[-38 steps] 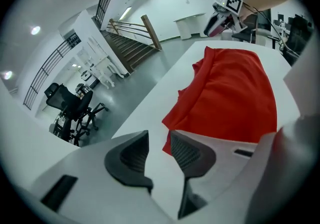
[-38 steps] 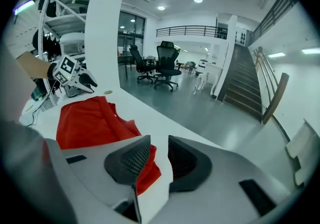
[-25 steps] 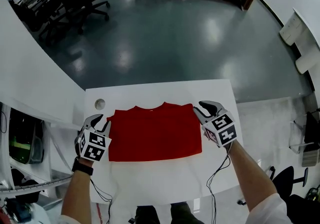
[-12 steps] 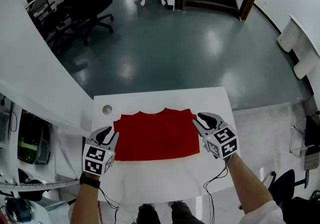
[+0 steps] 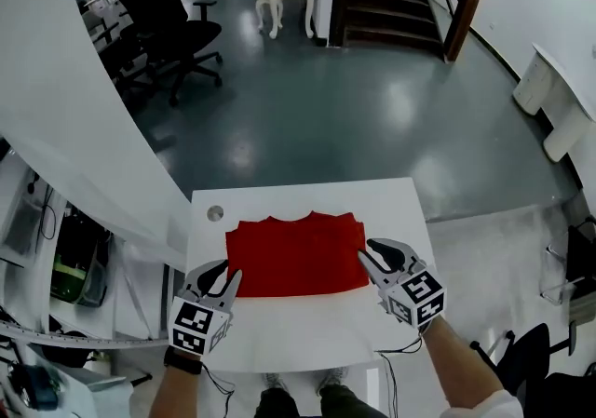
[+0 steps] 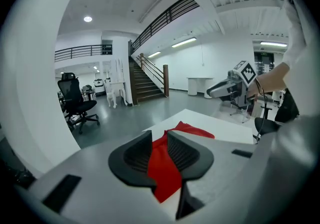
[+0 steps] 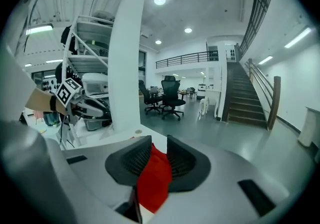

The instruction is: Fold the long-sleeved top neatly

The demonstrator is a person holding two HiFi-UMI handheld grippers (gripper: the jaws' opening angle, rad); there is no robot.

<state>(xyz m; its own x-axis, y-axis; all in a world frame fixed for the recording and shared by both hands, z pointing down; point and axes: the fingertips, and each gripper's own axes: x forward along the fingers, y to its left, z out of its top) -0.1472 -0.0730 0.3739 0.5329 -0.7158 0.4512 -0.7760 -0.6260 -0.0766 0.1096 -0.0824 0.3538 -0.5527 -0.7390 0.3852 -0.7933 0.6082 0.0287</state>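
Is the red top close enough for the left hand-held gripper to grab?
Probably yes. The left hand-held gripper hovers by the near corner of the red top, with nothing on the table in its way. Its jaws are closing with no cloth pinched between them.

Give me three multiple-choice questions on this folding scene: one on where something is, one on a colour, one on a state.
1. The small round spot on the table sits at its: A far-left corner; B near-right corner; C middle.
2. The top is: A blue; B red; C white.
3. The top lies: A crumpled on the floor; B hanging from a chair; C flat on the table.
Answers: 1 A, it shows beyond the top's left shoulder; 2 B, red in every view; 3 C, a smooth rectangle on the white tabletop.
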